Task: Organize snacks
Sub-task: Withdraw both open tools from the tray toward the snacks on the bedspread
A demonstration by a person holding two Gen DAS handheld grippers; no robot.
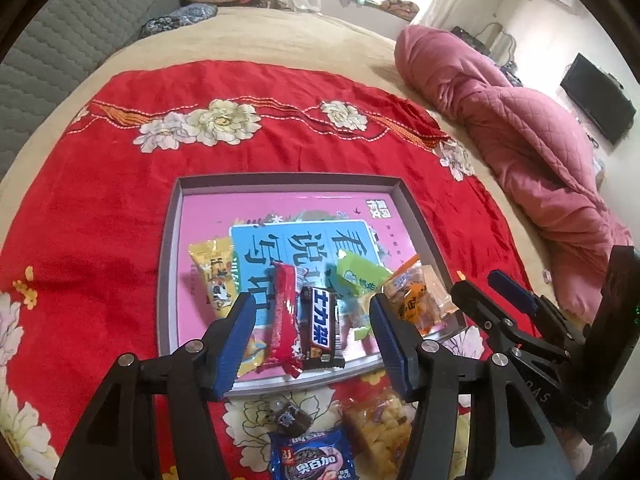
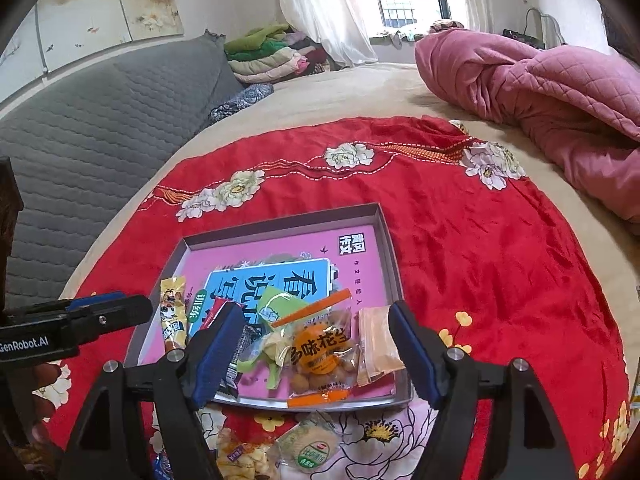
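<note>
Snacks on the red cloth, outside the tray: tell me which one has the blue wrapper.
The cookie pack, nearest the camera in the left wrist view. Beside it lie a clear-wrapped yellow puffed bar and a small dark candy; neither is blue.

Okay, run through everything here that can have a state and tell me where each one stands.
Left tongs: open, empty.
Right tongs: open, empty.
Box lid tray: open-topped, holding snacks.
Peanut pack: sealed, in tray.
Chocolate bar: wrapped, in tray.
Blue cookie pack: sealed, outside tray.
</note>
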